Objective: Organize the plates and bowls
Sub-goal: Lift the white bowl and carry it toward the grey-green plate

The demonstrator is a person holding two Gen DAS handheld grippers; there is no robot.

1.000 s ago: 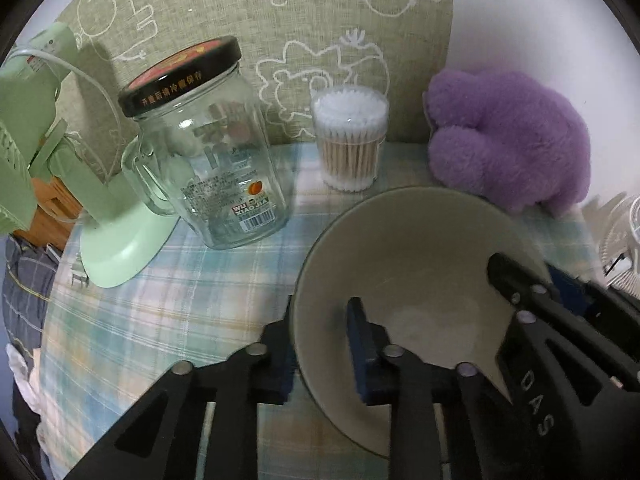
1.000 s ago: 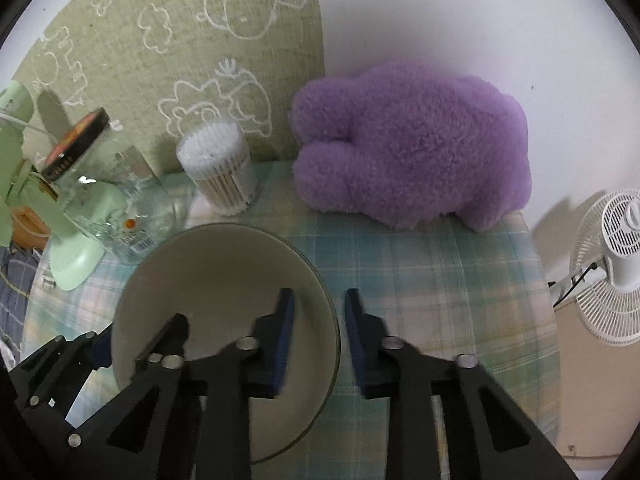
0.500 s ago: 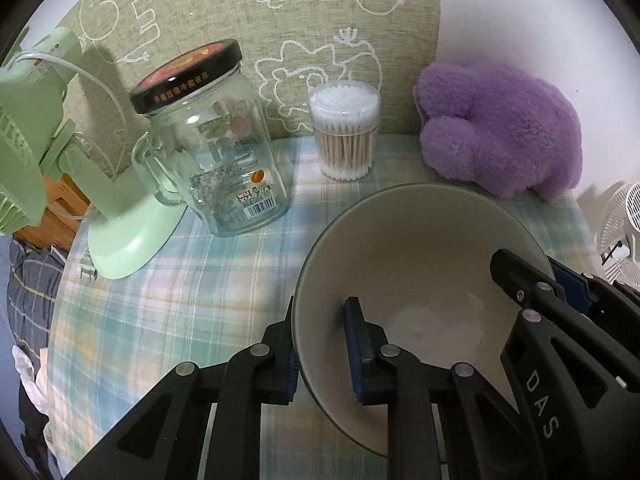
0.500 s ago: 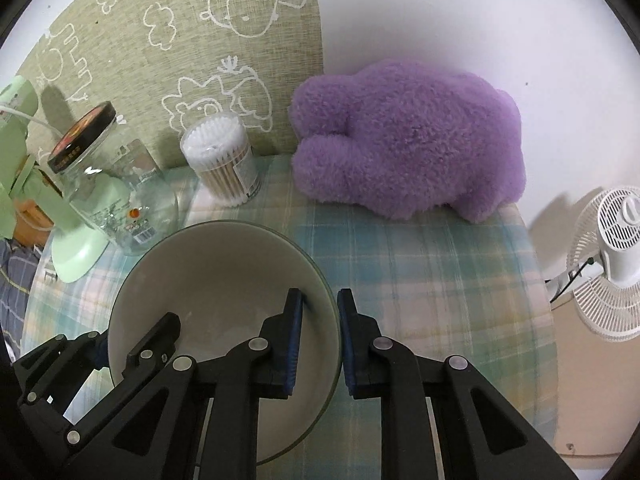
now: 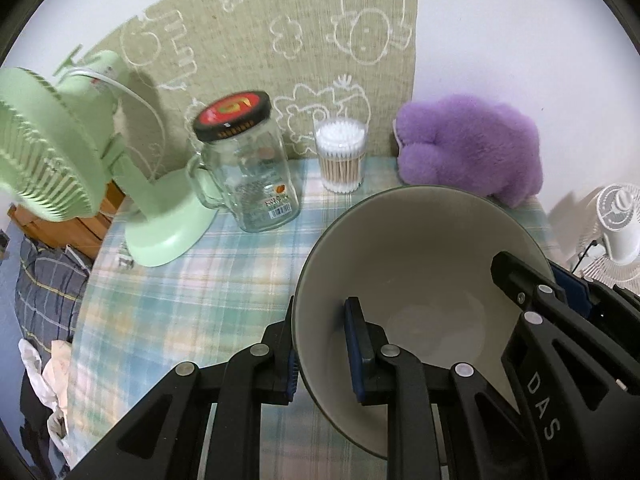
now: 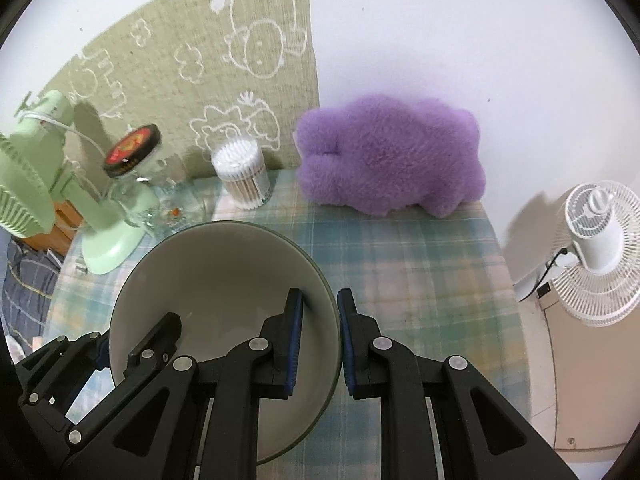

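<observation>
A large pale bowl (image 5: 424, 256) with a dark green outside is held above the plaid tablecloth (image 5: 192, 288). My left gripper (image 5: 320, 340) is shut on its left rim, one finger inside and one outside. My right gripper (image 6: 319, 320) is shut on the right rim of the same bowl (image 6: 224, 280). Each gripper shows in the other's view, the right one (image 5: 560, 312) at the bowl's right, the left one (image 6: 100, 356) at its left. No plates are in view.
A glass jar (image 5: 248, 168) with a black lid, a green desk fan (image 5: 80, 176), a tub of cotton swabs (image 5: 341, 156) and a purple plush toy (image 5: 472, 148) stand along the back. A white fan (image 6: 596, 248) stands beyond the table's right edge.
Both grippers have closed tighter on the bowl's rim and raised it. The table and the things at the back now look farther away and lower.
</observation>
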